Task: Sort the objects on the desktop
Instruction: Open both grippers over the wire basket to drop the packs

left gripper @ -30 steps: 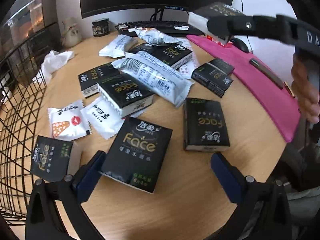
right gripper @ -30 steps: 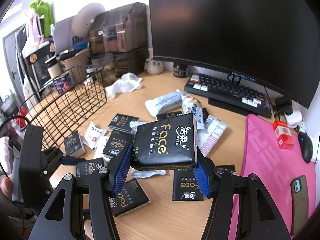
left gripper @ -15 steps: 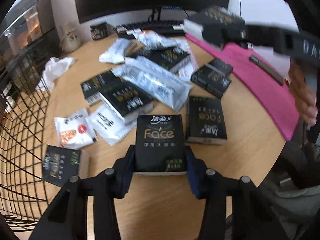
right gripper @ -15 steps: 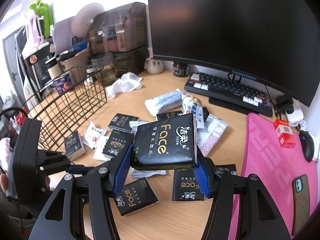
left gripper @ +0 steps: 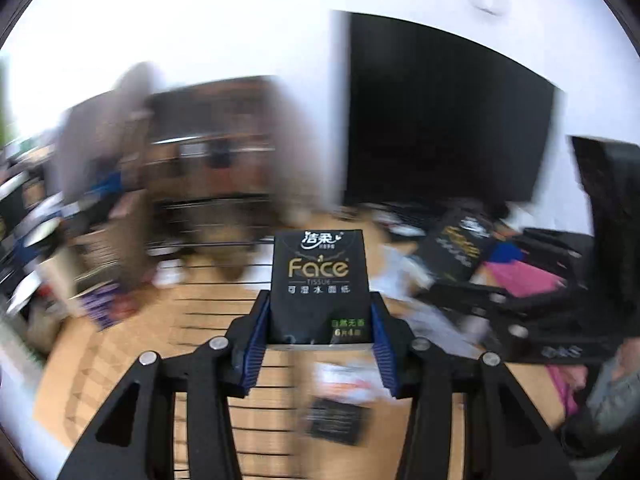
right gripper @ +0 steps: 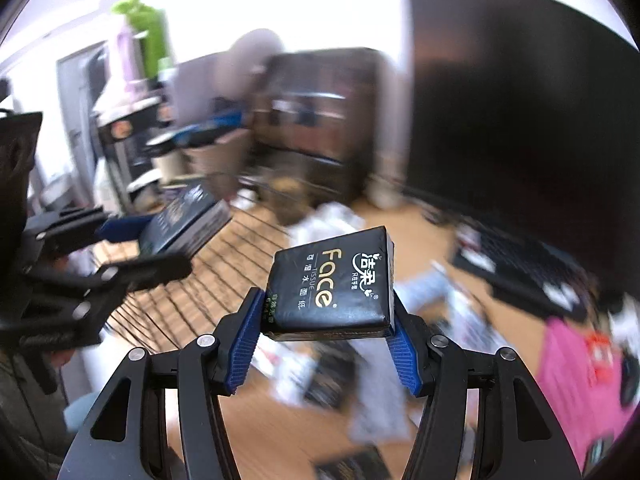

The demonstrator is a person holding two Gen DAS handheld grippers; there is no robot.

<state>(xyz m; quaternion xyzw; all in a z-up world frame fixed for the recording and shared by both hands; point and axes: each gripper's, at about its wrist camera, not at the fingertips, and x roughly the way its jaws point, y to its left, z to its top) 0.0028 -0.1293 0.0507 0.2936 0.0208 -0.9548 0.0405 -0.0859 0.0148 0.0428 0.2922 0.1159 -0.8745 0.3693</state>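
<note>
My left gripper (left gripper: 318,338) is shut on a black "Face" tissue pack (left gripper: 318,284), held upright in the air over the black wire basket (left gripper: 224,312). The right gripper (right gripper: 324,338) is shut on a second black tissue pack (right gripper: 334,288), lifted above the wooden desk (right gripper: 280,432). In the right wrist view the left gripper (right gripper: 156,236) shows at the left with its tissue pack (right gripper: 184,220) over the wire basket (right gripper: 192,280). In the left wrist view the right gripper (left gripper: 516,280) and its pack (left gripper: 456,248) appear at the right. Both views are motion-blurred.
More black tissue packs (right gripper: 332,376) and white packets (right gripper: 376,400) lie scattered on the desk. A dark monitor (left gripper: 444,120), a keyboard (right gripper: 520,268) and a pink mat (right gripper: 580,380) stand to the right. Dark storage boxes (right gripper: 316,120) sit behind the basket.
My left gripper closed on a tissue pack lying on the desk, then lifted it up and swung left over the basket. The right gripper, still holding its pack, also rose and swung toward the basket.
</note>
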